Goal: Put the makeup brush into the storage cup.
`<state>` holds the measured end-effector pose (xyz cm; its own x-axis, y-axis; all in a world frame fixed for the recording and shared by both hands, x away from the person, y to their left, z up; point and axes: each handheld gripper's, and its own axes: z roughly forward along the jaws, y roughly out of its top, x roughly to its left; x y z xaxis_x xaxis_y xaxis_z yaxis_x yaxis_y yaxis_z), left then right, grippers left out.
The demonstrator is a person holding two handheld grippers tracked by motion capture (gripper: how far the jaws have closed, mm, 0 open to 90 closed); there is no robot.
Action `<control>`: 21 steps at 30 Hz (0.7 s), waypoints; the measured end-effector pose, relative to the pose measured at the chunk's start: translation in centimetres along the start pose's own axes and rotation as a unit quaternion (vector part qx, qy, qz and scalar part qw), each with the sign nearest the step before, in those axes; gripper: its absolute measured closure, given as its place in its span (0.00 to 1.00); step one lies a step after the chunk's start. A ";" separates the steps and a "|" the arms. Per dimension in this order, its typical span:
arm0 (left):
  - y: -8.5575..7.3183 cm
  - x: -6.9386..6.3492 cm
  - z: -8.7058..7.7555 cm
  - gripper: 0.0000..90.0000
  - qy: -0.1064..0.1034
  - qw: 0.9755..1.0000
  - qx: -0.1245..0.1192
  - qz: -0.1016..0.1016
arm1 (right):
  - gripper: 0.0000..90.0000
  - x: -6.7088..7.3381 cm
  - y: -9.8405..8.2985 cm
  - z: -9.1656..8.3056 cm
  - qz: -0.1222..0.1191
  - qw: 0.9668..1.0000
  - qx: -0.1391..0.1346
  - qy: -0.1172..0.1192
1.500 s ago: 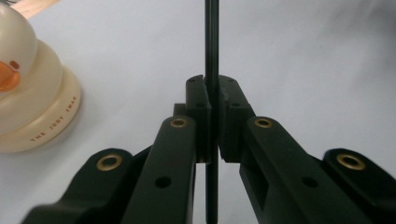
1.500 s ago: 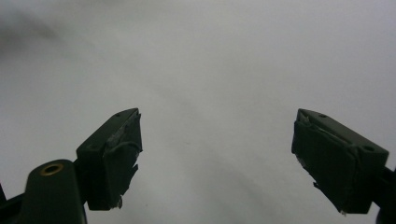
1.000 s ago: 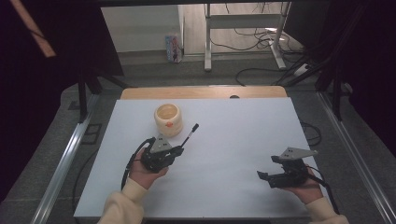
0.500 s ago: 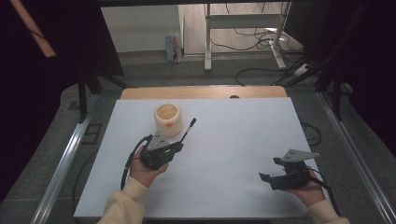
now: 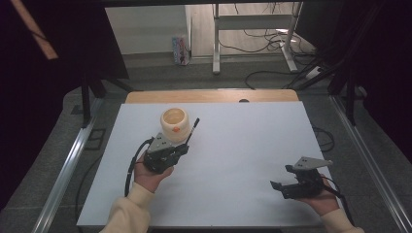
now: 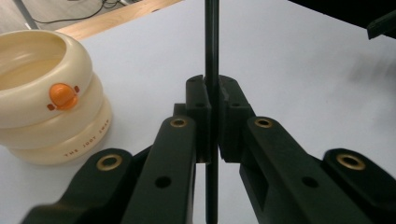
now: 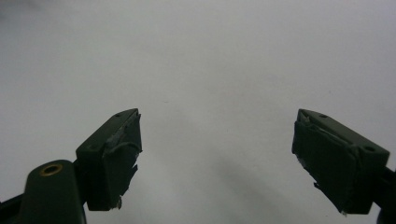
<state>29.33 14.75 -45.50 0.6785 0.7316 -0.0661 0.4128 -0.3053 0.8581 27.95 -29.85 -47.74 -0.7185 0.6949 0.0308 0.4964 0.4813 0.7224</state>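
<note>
White table point(image 5: 243, 145) before cabled floor point(image 5: 262, 77).

**Two grippers over a white table, a cream cup by the left one**

Your left gripper point(image 5: 171, 145) sits just this side of the cream cup point(image 5: 174, 123), with a thin black rod point(image 5: 192, 130) sticking out from it up and to the right, beside the cup. Your left hand point(image 5: 148, 174) holds it from below. Your right gripper point(image 5: 291, 184) rests well apart, near the table's point(image 5: 252, 136) right front corner, pointing left.
</note>
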 end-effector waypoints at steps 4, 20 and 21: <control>0.0 0.1 -0.1 0.95 0.003 1.000 -0.005 -0.003 | 0.17 0.0 0.0 0.0 0.000 1.000 0.001 0.000; 0.1 0.6 -0.3 0.95 0.009 1.000 -0.019 -0.013 | 0.17 0.0 0.0 0.2 -0.004 1.000 0.007 -0.005; 0.1 0.6 -0.3 0.95 0.009 1.000 -0.021 -0.014 | 0.17 0.0 0.0 0.2 -0.004 1.000 0.007 -0.006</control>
<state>29.60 15.33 -45.31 0.6560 0.7502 -0.0827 0.4063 -0.2588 0.8763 28.01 -29.79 -47.87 -0.7168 0.6970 0.0177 0.4975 0.4936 0.7133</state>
